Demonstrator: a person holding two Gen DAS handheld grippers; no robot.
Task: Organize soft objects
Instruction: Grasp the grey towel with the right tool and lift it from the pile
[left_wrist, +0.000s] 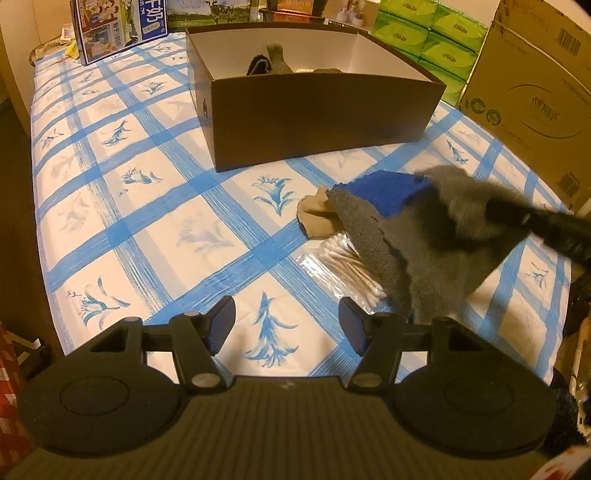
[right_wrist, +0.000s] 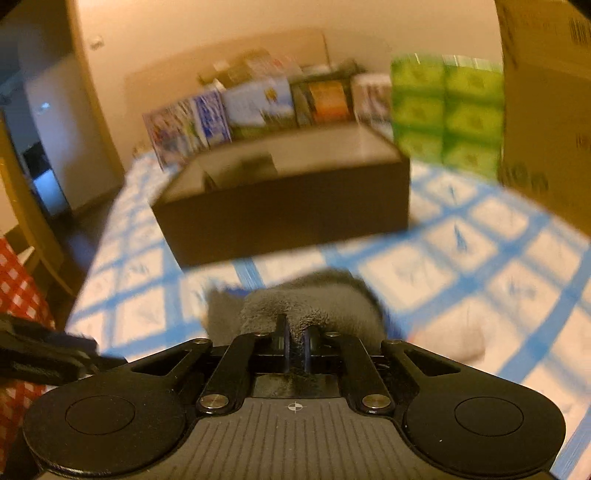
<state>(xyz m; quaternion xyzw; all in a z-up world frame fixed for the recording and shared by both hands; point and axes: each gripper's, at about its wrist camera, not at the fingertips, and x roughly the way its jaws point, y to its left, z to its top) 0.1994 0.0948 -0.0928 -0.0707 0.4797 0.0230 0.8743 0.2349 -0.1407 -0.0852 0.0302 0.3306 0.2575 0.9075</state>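
Left gripper (left_wrist: 287, 319) low over the blue-checked tablecloth (left_wrist: 155, 206), jaws well apart, nothing between them. Right gripper (right_wrist: 295, 341) clamped tight on a fold of the grey fleece cloth (right_wrist: 317, 299), pads nearly together with the pile bunched between. In the left wrist view, same grey cloth (left_wrist: 436, 240) lifted and draped from the black fingers (left_wrist: 554, 225) entering from the right, a blue patch (left_wrist: 388, 192) along its upper edge. Beneath its hanging edge, a clear bag of cotton swabs (left_wrist: 343, 266) flat on the tablecloth; just beyond, a beige soft piece (left_wrist: 314, 214), partly covered. Farther back, an open dark cardboard box (left_wrist: 317, 122) with dark soft items (left_wrist: 269, 62) already inside. Behind, stacked green tissue packs (left_wrist: 436, 33), a large brown carton (left_wrist: 535, 92) at right, a blue printed carton (left_wrist: 118, 26) at left.
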